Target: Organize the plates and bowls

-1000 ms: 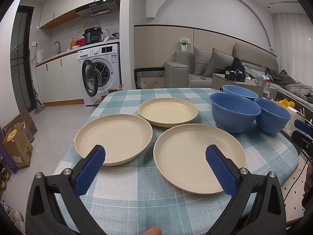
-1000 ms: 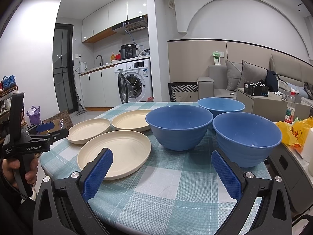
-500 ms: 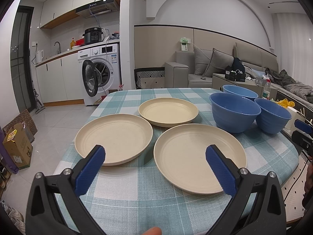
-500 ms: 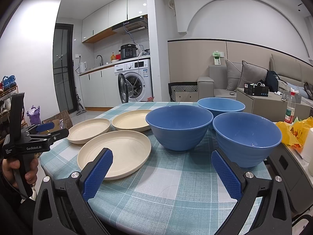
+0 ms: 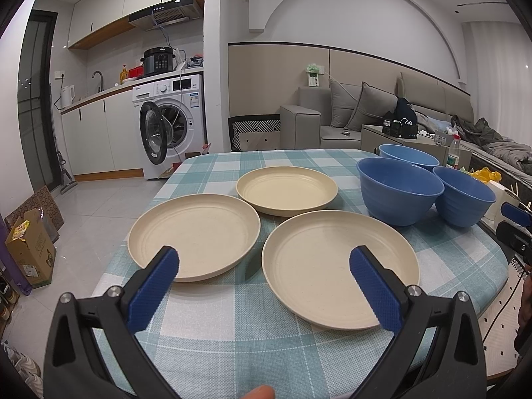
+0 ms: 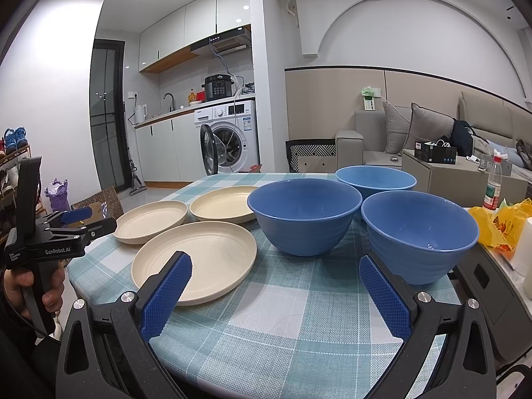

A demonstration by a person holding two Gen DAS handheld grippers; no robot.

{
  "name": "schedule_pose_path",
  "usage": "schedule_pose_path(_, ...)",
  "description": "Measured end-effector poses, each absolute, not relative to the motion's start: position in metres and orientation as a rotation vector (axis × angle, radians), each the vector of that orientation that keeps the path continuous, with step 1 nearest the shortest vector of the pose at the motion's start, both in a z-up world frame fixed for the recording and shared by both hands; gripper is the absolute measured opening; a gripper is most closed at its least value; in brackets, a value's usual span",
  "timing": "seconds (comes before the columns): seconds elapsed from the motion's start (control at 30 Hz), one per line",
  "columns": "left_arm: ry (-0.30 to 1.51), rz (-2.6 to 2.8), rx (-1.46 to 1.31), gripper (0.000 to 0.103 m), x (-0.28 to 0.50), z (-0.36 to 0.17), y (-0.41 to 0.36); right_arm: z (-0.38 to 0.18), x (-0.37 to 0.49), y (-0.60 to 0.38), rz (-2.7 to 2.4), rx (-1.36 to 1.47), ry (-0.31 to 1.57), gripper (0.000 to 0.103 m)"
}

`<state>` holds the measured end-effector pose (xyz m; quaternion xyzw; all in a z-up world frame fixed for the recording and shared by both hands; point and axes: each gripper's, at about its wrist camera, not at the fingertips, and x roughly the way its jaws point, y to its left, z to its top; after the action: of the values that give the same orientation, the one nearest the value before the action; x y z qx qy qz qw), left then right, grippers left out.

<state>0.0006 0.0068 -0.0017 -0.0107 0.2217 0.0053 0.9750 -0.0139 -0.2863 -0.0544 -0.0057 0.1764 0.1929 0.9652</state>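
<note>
nothing is stacked yet, so we judge the first pick is the step in hand. our left gripper point(image 5: 264, 266) hangs wide and empty low in the left wrist frame, facing three cream plates on the checked tablecloth point(image 5: 232, 326): the near right plate point(image 5: 339, 266), the left plate point(image 5: 194, 232) and the far plate point(image 5: 286, 190) at centre. our right gripper point(image 6: 274, 274) is equally wide and empty; three blue bowls sit right of centre, the front bowl point(image 6: 304, 214), the right bowl point(image 6: 419, 232) and the back bowl point(image 6: 375, 179) close together. we should pinch a plate by its raised rim, lift level, and lower it squarely onto another.
</note>
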Motion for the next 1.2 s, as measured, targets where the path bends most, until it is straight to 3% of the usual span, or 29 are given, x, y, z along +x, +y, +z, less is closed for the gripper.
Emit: schedule_pose_path(1.2,0.448,0.016,-0.017,0.103,0.0058,0.0044,0.0106,-0.0467,-0.0096,-0.2872,0.375,-0.027,0.363,0.103)
